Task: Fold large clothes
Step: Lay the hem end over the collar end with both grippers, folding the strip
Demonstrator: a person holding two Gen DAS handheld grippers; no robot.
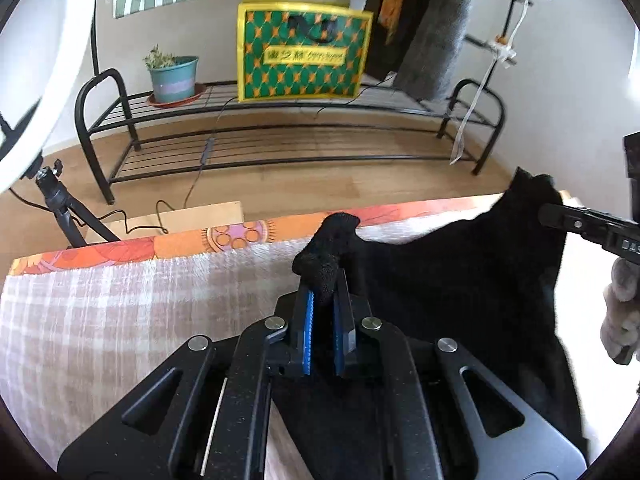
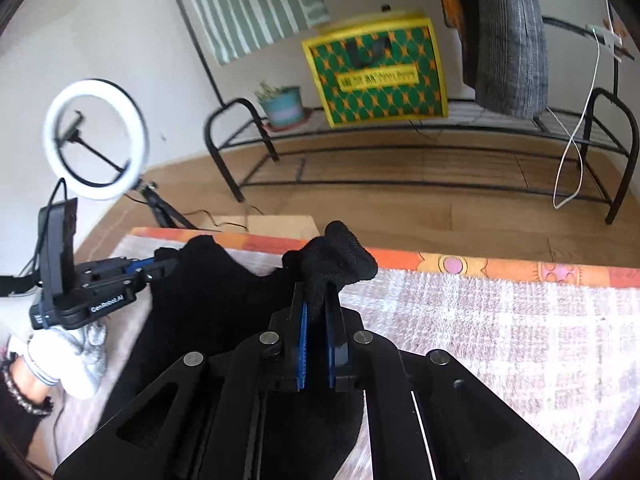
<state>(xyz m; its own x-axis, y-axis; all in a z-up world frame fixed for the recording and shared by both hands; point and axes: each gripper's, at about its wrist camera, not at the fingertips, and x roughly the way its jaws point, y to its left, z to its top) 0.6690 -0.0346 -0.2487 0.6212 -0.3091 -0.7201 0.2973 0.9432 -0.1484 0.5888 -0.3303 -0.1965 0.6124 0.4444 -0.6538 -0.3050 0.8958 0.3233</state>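
1. Both hands are lifting one black garment [image 1: 460,280] by an edge each, off the checked blanket [image 1: 120,312] that is covering the bench [image 1: 120,250] with its orange patterned border.
2. The left gripper [image 1: 324,280] is pinching a bunched fold of the dark knit between its blue-padded fingers [image 1: 309,320]; the right gripper [image 2: 320,284] is doing the same on its own corner, fingers [image 2: 303,332] pressed onto the cloth.
3. The stretch of cloth between the two grips is sagging, and its lower part is still lying on the blanket.
4. To do this step well, I judge the hands should be rising together and level, drawing slightly apart so the held edge is pulling straight rather than drooping.
5. Each pinch looks to be holding a thick wad; keeping the fingers clamped firmly matters, since the knit could be slipping out under its own weight.
6. The fold should be landing square on the blanket, not over the bench edge.
7. Counting: one garment, two grippers, one blanket, one black metal rack [image 1: 280,132], one potted plant [image 1: 174,76], one green and yellow bag [image 1: 302,54], one ring light [image 2: 96,140].
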